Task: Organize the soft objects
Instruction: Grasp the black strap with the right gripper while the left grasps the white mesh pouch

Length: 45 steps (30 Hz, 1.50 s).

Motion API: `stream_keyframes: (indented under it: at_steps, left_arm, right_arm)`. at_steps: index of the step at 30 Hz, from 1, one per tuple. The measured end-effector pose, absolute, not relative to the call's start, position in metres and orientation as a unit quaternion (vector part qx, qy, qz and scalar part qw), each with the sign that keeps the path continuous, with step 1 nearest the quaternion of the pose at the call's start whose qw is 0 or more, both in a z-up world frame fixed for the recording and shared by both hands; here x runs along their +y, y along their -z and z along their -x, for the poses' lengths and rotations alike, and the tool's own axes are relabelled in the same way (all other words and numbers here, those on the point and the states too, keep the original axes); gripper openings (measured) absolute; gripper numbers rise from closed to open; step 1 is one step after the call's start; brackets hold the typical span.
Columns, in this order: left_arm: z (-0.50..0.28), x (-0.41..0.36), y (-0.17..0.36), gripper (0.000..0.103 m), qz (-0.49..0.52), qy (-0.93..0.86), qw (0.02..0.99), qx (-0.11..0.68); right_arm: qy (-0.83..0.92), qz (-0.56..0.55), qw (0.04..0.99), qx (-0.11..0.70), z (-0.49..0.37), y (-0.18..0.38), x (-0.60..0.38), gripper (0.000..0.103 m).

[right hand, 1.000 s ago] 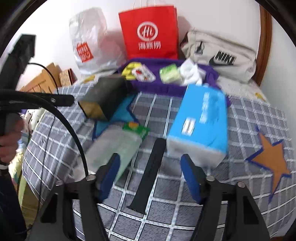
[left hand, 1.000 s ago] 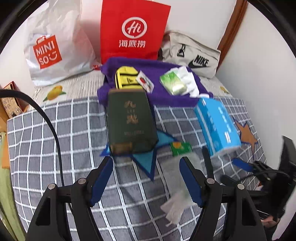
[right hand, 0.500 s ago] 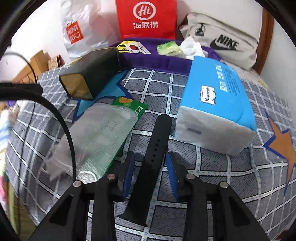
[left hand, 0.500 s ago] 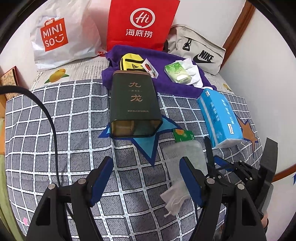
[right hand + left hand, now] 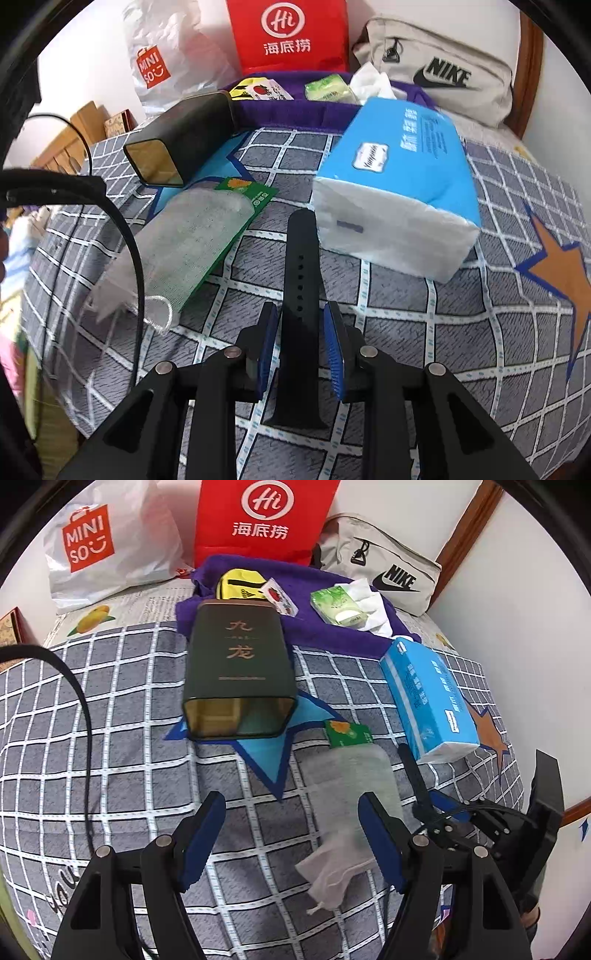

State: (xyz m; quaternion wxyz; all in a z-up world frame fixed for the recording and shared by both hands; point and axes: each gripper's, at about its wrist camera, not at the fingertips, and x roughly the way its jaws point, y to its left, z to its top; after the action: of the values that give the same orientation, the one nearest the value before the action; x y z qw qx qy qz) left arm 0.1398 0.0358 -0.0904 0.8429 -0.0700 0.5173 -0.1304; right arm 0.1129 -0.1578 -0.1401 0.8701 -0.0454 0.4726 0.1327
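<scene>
Right claw (image 5: 300, 332): fingers closed against both sides of a black strap (image 5: 301, 280) lying flat on the checked bed cover (image 5: 424, 332), between the mesh pouch (image 5: 192, 240) and the blue tissue pack (image 5: 399, 192). Left claw (image 5: 291, 834): fingers wide apart, empty, above the cover near the dark green tin (image 5: 238, 664).

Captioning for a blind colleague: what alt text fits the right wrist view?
The right gripper closes around a black perforated rubber strap lying on a grey checked bedspread. Just beyond sit a blue tissue pack and a white mesh pouch.
</scene>
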Motion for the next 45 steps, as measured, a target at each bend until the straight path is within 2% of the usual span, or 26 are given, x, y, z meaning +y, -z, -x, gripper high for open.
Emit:
stream_keyframes:
  at_steps: [6, 24, 26, 27, 29, 30, 33, 35, 37, 39, 45]
  left_arm:
    - [-0.138, 0.024, 0.094, 0.073, 0.070, 0.144, 0.839, 0.521]
    - [-0.150, -0.030, 0.135, 0.073, 0.016, 0.155, 0.814, 0.560]
    - [-0.149, -0.031, 0.132, 0.064, 0.016, 0.163, 0.816, 0.555]
    - [-0.148, -0.030, 0.131, 0.054, 0.020, 0.171, 0.815, 0.554]
    - [-0.146, -0.026, 0.127, 0.047, 0.026, 0.177, 0.814, 0.552]
    - [-0.143, -0.024, 0.124, 0.039, 0.025, 0.177, 0.817, 0.548]
    - [-0.138, -0.017, 0.114, 0.032, 0.024, 0.172, 0.829, 0.531]
    - [-0.136, -0.011, 0.110, 0.021, 0.033, 0.186, 0.829, 0.526]
    - [-0.136, -0.008, 0.111, 0.019, 0.044, 0.196, 0.825, 0.528]
    - [-0.135, -0.008, 0.110, 0.011, 0.044, 0.196, 0.827, 0.525]
    - [-0.128, 0.003, 0.101, 0.008, 0.052, 0.197, 0.840, 0.504]
  right_arm:
    - [-0.136, 0.055, 0.874, 0.462, -0.115, 0.141, -0.156, 0.021]
    - [-0.159, 0.021, 0.878, 0.452, -0.087, 0.119, -0.178, 0.021]
    - [-0.156, 0.019, 0.878, 0.452, -0.086, 0.120, -0.180, 0.021]
    - [-0.156, 0.017, 0.877, 0.454, -0.086, 0.121, -0.180, 0.021]
    - [-0.152, 0.012, 0.877, 0.455, -0.086, 0.123, -0.183, 0.021]
    - [-0.152, 0.011, 0.877, 0.456, -0.086, 0.123, -0.183, 0.021]
    - [-0.148, 0.009, 0.877, 0.456, -0.085, 0.124, -0.184, 0.021]
    - [-0.148, 0.005, 0.877, 0.458, -0.085, 0.125, -0.184, 0.021]
    - [-0.148, 0.000, 0.876, 0.460, -0.086, 0.126, -0.184, 0.021]
    - [-0.149, 0.000, 0.875, 0.460, -0.086, 0.126, -0.183, 0.021]
    - [-0.146, 0.002, 0.875, 0.461, -0.085, 0.124, -0.182, 0.021]
